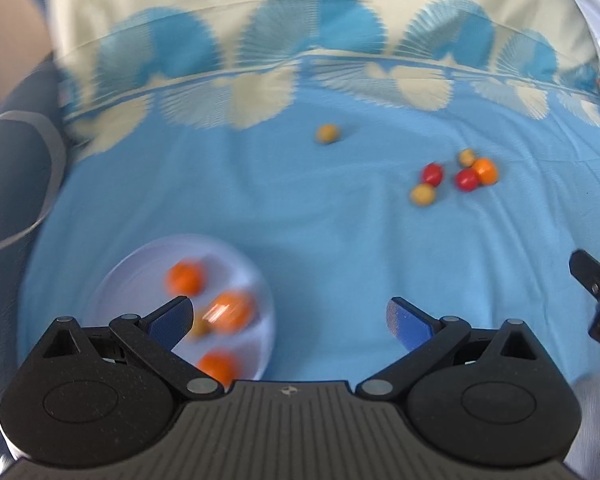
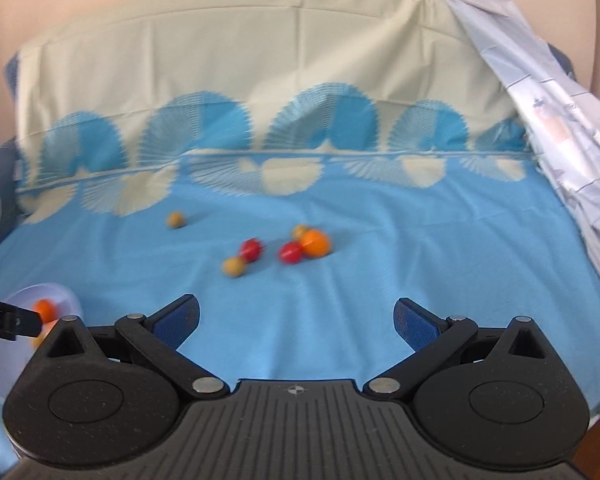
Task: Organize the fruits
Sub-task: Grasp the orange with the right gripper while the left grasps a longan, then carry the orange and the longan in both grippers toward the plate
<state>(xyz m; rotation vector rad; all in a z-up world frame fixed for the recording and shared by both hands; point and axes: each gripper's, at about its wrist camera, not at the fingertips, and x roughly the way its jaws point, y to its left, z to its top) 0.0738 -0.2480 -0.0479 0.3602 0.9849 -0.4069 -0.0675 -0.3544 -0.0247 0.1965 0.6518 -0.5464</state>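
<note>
A white plate [image 1: 236, 264] lies on the blue bedsheet at lower left and holds three orange fruits [image 1: 185, 279] and a small yellow one. My left gripper [image 1: 288, 316] is open and empty just right of the plate. A cluster of fruits lies farther right: two red fruits [image 1: 432, 174], an orange fruit [image 1: 485, 171] and two yellow ones [image 1: 422, 194]. A lone yellow fruit [image 1: 327, 133] lies farther back. My right gripper [image 2: 296, 316] is open and empty, short of the cluster's orange fruit [image 2: 315, 243]. The plate [image 2: 70, 296] shows at far left in the right wrist view.
A cream and blue patterned cloth [image 2: 260, 80] rises like a backrest behind the sheet. A pale crumpled sheet [image 2: 560, 128] drapes at the right. A dark blue cushion [image 1: 12, 168] is at the left. The right gripper's body [image 1: 596, 292] shows at the left wrist view's right edge.
</note>
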